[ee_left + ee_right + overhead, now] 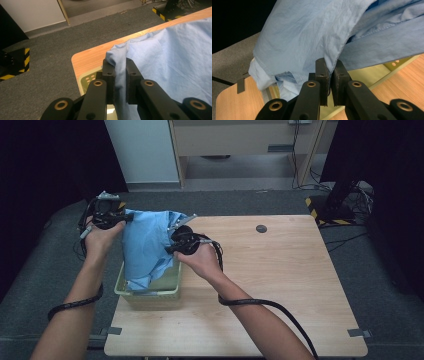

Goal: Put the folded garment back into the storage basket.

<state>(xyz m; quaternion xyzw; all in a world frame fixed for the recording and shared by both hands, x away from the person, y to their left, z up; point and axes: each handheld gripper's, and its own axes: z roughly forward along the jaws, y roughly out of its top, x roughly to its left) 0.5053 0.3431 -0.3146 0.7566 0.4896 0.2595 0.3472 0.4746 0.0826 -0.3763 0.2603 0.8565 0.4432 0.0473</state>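
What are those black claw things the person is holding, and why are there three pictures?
They are tongs, squeezing tools a person holds, one in each hand. One picture comes from a camera up high, looking down on the wooden table. The other two come from small cameras riding on the tongs, so you look along their black jaws. The left tongs and the right tongs are each pinched shut on a light blue shirt. The person holds the shirt up over a pale green basket at the table's left edge, and its bottom part hangs down inside. A small dark round spot sits near the table's far edge.
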